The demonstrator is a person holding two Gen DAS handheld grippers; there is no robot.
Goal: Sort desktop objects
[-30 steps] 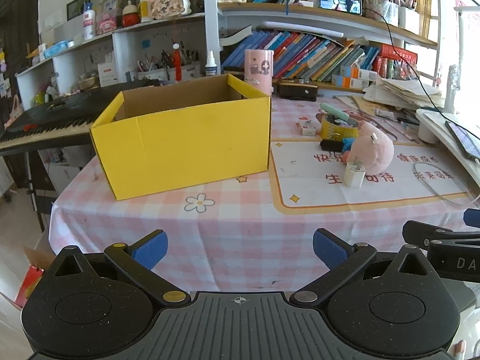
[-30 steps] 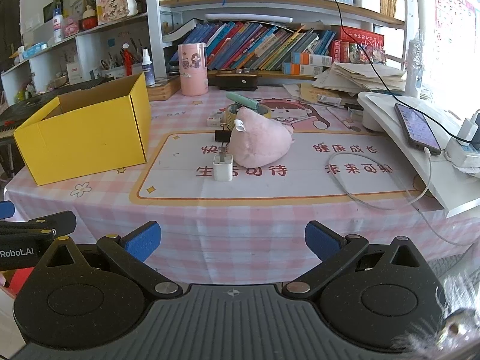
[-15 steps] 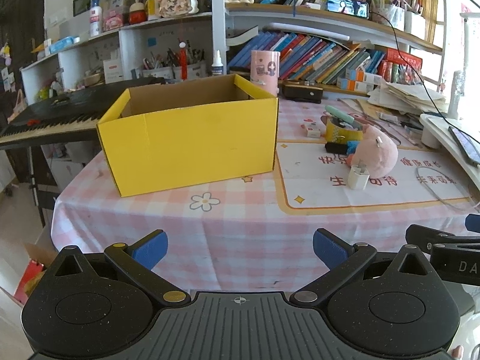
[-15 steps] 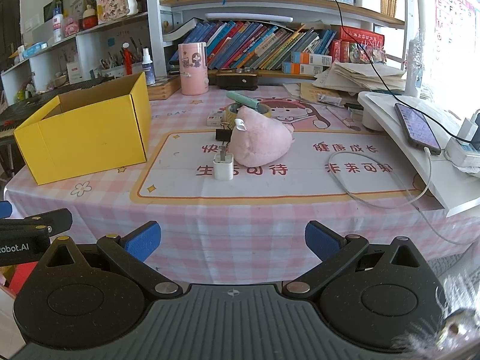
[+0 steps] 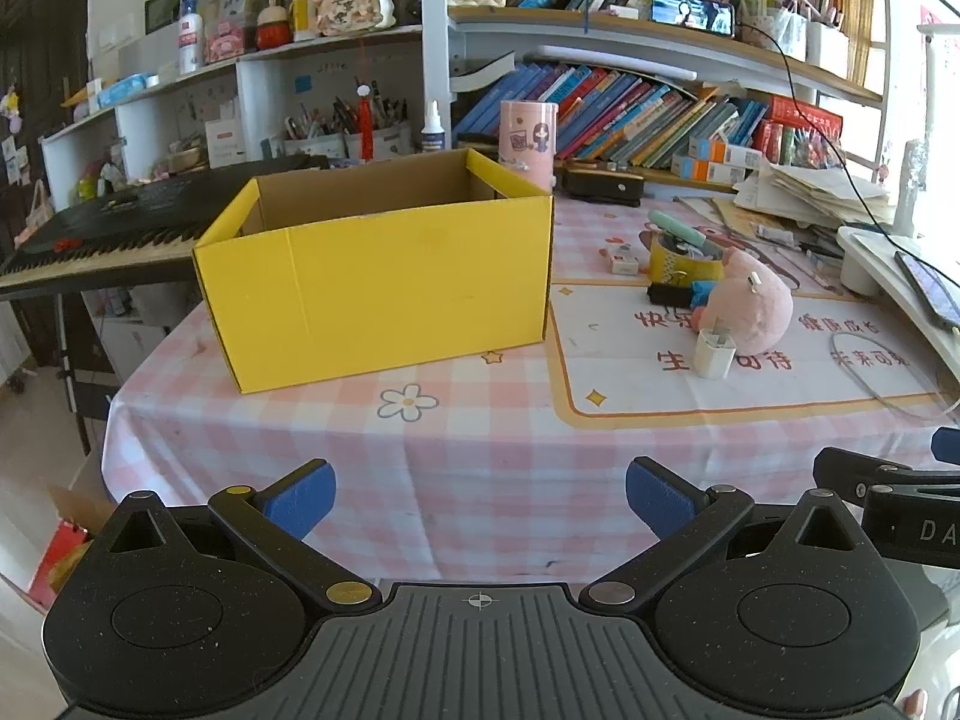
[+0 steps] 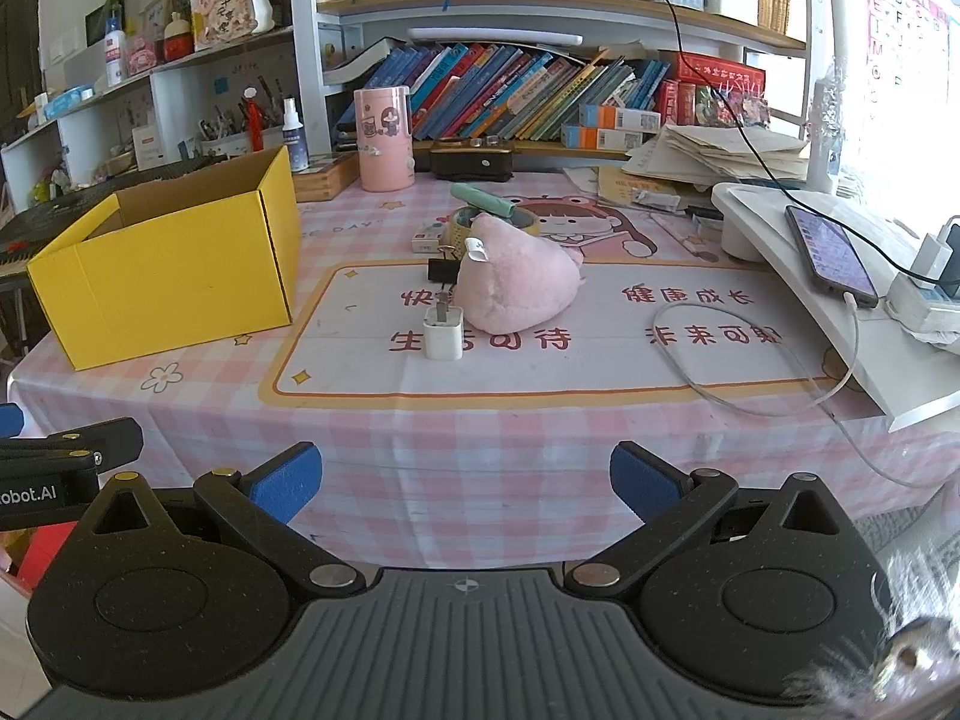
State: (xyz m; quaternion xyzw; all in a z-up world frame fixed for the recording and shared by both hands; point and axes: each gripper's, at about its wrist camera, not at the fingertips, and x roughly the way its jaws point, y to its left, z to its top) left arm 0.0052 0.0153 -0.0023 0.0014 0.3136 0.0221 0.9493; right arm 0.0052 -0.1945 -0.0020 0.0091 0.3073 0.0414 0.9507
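- The left gripper (image 5: 477, 495) hangs at the near edge of the desk (image 5: 480, 438), its blue-padded fingers spread wide with nothing between them.
- The right gripper (image 6: 465, 480) is beside it at the same edge, fingers likewise spread apart and empty.
- Ahead of the left gripper, well back on the pink checked cloth, stands a yellow cardboard box (image 5: 378, 282), open at the top; I cannot see anything inside from here.
- To the right of the box, on the printed mat (image 6: 540, 354), lies a small cluster of things, well apart from both grippers.
- Nearest the right gripper is a white charger plug (image 6: 444, 333), standing upright with its prongs up.
- Just behind the plug, touching or nearly so, slumps a pink plush toy (image 6: 516, 285) with a white tag.
- A black binder clip (image 6: 441, 269) lies at the plush toy's left side.
- Behind the plush toy sits a yellow tape roll (image 6: 462, 225), with a green tube-shaped thing (image 6: 483, 199) resting across its top.
- A small white box (image 6: 427, 240) lies left of the tape roll.
- A white cable (image 6: 708, 378) loops over the right part of the mat, running up to a phone (image 6: 831, 255) on a white stand.
- A pink cylindrical canister (image 6: 384, 138) stands at the back of the desk, before the bookshelf.
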